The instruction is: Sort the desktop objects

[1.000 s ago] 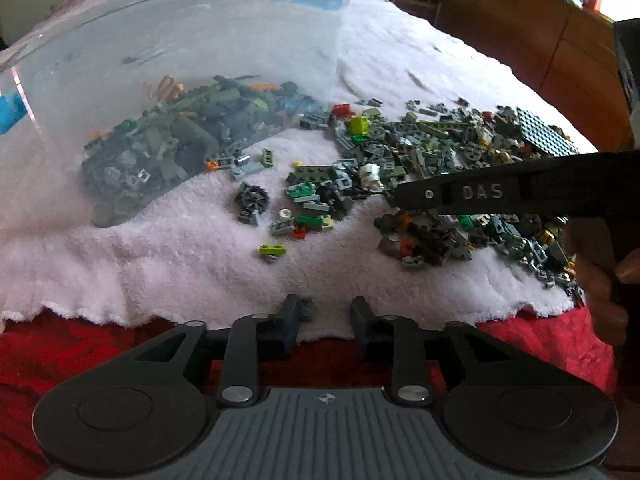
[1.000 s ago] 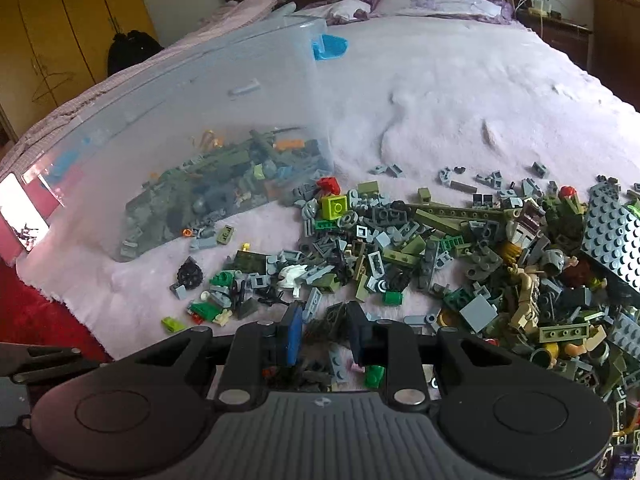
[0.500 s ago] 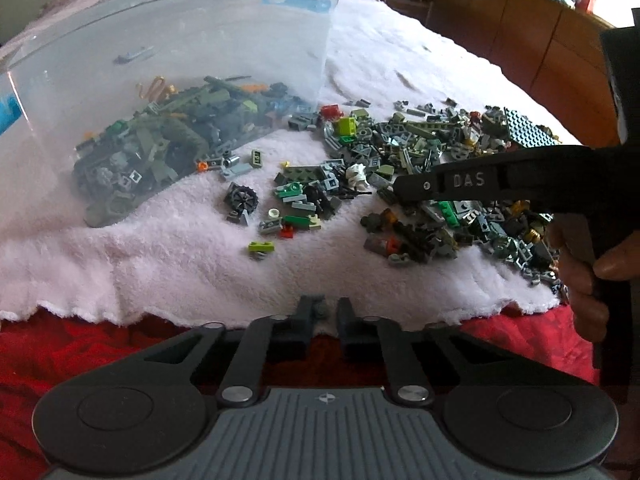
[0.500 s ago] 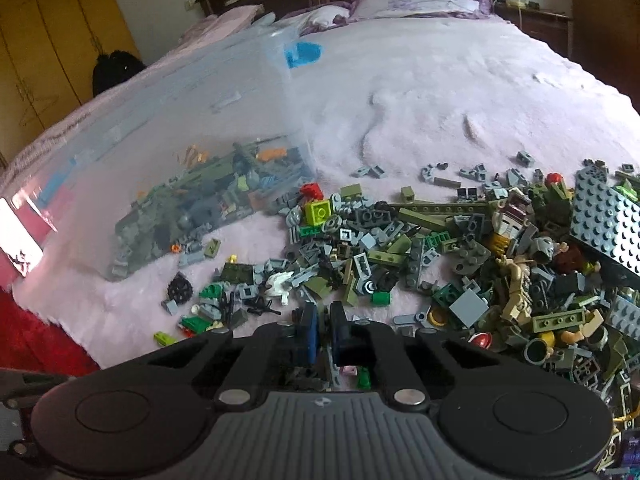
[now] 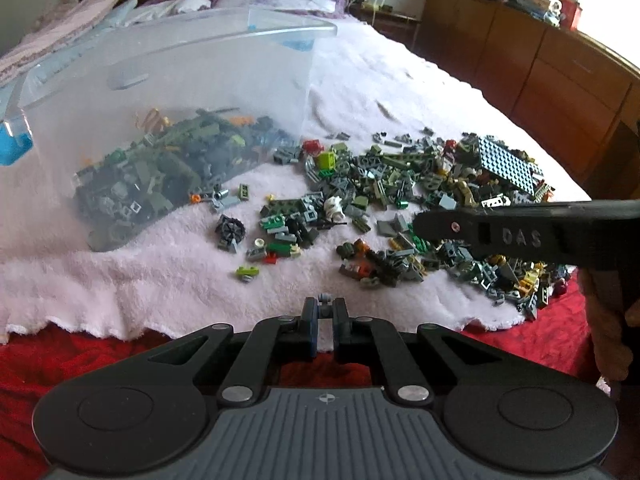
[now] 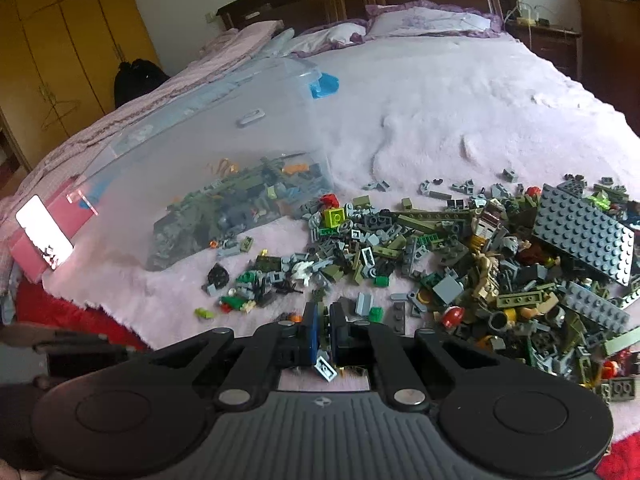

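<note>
A heap of small building bricks (image 5: 400,188) (image 6: 460,256) lies on a white fluffy blanket (image 5: 140,280). Left of it, a clear plastic bin (image 5: 180,80) (image 6: 192,152) rests tilted, with many bricks inside. My left gripper (image 5: 324,312) hovers over the blanket's front edge, shut on a tiny grey piece (image 5: 325,299). My right gripper (image 6: 323,322) is above the heap's near side, shut on a small dark green piece (image 6: 321,300). In the left wrist view the right gripper (image 5: 420,226) reaches in from the right as a black bar.
A large grey studded baseplate (image 5: 506,164) (image 6: 580,232) leans on the heap's far right. A red cover (image 5: 80,360) lies under the blanket's front edge. A person's hand (image 5: 608,332) holds the right gripper. Wooden cabinets (image 5: 540,60) line the right side; pillows (image 6: 420,20) sit at the headboard.
Both grippers went from partly open to shut. The left one closed on the grey piece at the blanket's edge. The right one closed in the heap, then rose and pulled back.
</note>
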Demonstrator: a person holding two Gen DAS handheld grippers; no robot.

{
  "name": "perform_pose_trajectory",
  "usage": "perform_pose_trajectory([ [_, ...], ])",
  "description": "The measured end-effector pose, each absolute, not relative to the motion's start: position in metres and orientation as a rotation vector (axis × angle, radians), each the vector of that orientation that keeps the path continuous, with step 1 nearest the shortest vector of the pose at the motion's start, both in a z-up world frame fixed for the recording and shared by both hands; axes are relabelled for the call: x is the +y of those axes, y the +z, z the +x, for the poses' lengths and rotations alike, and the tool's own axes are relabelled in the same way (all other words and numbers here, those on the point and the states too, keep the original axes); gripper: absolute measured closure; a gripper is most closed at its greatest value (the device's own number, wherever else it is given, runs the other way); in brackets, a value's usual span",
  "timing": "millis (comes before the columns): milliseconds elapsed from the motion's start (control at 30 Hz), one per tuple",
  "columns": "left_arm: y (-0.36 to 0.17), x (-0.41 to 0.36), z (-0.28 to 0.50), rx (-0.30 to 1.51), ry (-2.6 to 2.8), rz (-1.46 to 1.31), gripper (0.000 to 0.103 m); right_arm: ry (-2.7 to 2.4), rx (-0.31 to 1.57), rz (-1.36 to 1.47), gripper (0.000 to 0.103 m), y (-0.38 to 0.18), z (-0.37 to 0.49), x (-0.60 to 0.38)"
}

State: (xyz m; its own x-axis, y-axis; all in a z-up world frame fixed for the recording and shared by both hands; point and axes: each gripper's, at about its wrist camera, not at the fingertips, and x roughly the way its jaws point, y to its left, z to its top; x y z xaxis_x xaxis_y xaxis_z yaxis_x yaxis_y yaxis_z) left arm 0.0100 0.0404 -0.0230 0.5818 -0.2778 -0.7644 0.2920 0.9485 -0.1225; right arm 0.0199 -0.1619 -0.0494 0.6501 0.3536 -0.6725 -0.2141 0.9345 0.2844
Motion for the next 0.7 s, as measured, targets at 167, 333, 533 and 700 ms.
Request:
perform_pose_trajectory([
  [167, -0.014, 0.045, 0.009, 0.863, -0.317, -0.004, 0.094, 0.333, 0.791, 0.170, 0.096, -0.043, 0.014, -0.163],
  [333, -0.004, 0.049, 0.007, 0.832, -0.310, -0.018, 0.094, 0.344, 0.786, 0.169, 0.096, -0.038, 0.011, -0.162],
  [533, 0.014, 0.051, 0.009, 0.797, -0.295, -0.017, 0.094, 0.377, 0.765, 0.166, 0.096, -0.027, 0.011, -0.157],
  [700, 0.031, 0.054, 0.015, 0.772, -0.269, -0.012, 0.094, 0.399, 0.753, 0.157, 0.096, -0.016, 0.015, -0.150],
])
